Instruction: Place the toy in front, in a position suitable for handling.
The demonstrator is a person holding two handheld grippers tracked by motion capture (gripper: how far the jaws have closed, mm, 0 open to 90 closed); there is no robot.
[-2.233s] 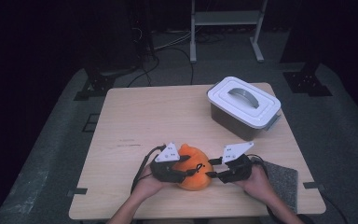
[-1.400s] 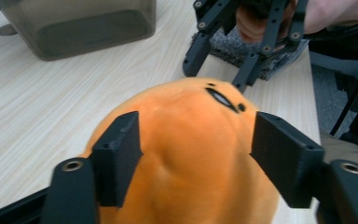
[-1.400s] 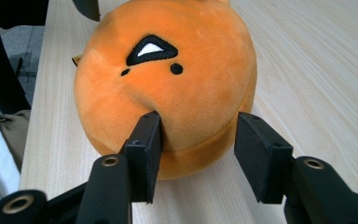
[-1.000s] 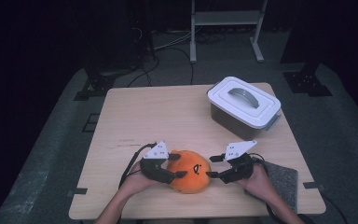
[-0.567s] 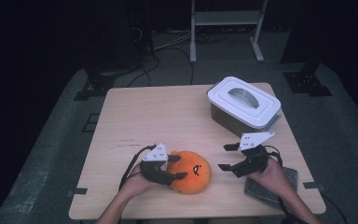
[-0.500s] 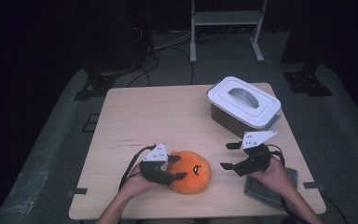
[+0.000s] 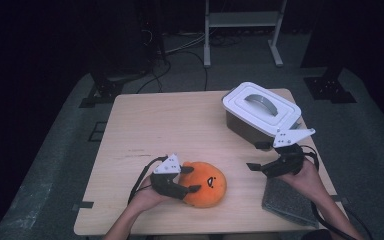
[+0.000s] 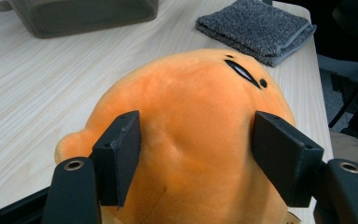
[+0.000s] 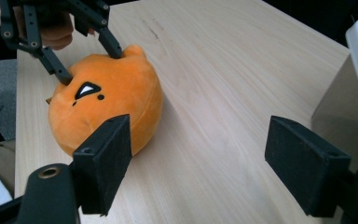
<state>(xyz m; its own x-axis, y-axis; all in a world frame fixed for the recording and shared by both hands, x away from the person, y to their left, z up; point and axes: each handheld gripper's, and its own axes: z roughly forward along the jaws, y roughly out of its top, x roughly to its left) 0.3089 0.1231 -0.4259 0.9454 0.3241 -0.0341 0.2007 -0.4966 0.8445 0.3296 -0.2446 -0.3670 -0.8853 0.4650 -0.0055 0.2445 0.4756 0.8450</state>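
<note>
An orange round plush toy (image 7: 209, 186) with a small face lies on the wooden table (image 7: 180, 125) near its front edge. My left gripper (image 7: 191, 180) is shut on the toy's left side. In the left gripper view its pads (image 8: 121, 154) press into the plush (image 8: 196, 107). My right gripper (image 7: 255, 155) hovers to the right of the toy, apart from it. Its jaws have just been opening and stand wide with nothing between them. The right gripper view looks past my right gripper (image 9: 200, 163) at the plush (image 9: 107, 98) and my left gripper (image 9: 91, 64) on it.
A grey box with a white handled lid (image 7: 262, 107) stands at the back right, close behind the right gripper. A folded dark grey cloth (image 7: 287, 200) lies at the front right corner under the right forearm. Cables trail from both grippers.
My right gripper let go of the plush's right side, opened, and moved right and up toward the box. The left gripper kept its grip in place.
</note>
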